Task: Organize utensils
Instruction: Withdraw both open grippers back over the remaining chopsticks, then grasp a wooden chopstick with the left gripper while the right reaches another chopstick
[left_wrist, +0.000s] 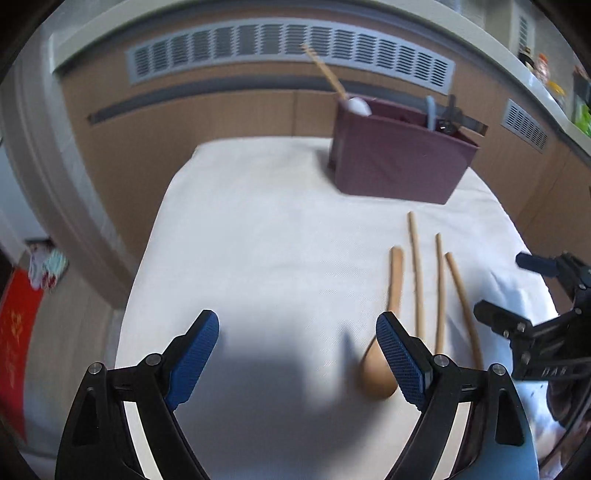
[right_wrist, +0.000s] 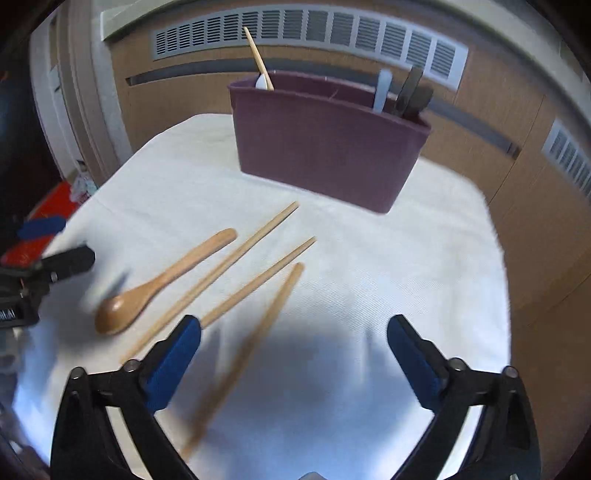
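Light-brown wooden spoon (right_wrist: 159, 284) lies flat on the white-cloth-covered worktop (right_wrist: 388, 266), bowl toward the near edge, handle pointing to the far edge. Just beside it, on its right, three slim light-wood chopsticks (right_wrist: 258, 284) lie roughly parallel, apart from each other; the one nearest the right gripper is blurred at its near end. In left wrist view same set shows: spoon (left_wrist: 388, 332) w/ bowl partly hidden behind the left gripper's right finger, chopsticks (left_wrist: 439, 295) to its right.

Toward the far edge, right of centre, stands a dark-maroon rectangular plastic utensil holder (right_wrist: 325, 147), upright. At its left end: one wooden chopstick (right_wrist: 258, 55) leaning out, plus a white spoon head (right_wrist: 261, 82). At its right end: a pale-blue handle (right_wrist: 382, 92) and dark/black utensils (right_wrist: 410, 96), kind can't tell.

Left gripper (left_wrist: 297, 354) hangs over the near part of the worktop, blue-padded fingers (left_wrist: 194, 354) spread wide, nothing between them; spoon bowl near its right finger, contact can't tell. Right gripper (right_wrist: 293, 354) also over the near edge, fingers (right_wrist: 173, 365) spread wide, holding nothing; the chopsticks' near ends run under/past its left finger, touching or not can't tell. Each gripper shows at the other view's side edge.

Behind the worktop: tan wood-panel wall (right_wrist: 184, 96) w/ grey slotted vent grille (right_wrist: 306, 33).
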